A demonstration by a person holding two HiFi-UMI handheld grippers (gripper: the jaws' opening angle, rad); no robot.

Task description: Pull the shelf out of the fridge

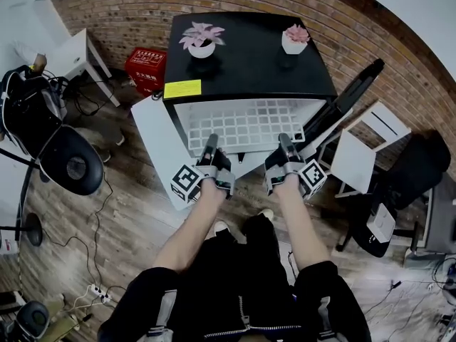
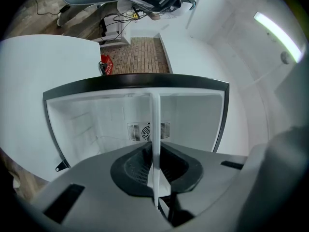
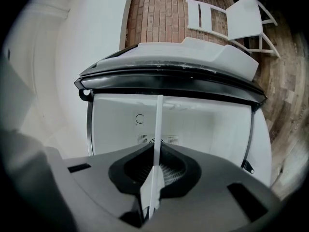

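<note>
Now, left gripper pinching white shelf edge, right gripper likewise, fridge open

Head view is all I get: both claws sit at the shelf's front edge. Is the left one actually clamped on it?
Observer: Yes, the left gripper view shows the left claw shut on the shelf, its thin white edge pinched.
Operator: And the right?
Observer: The right claw is shut on that edge too, in its own view.
</note>
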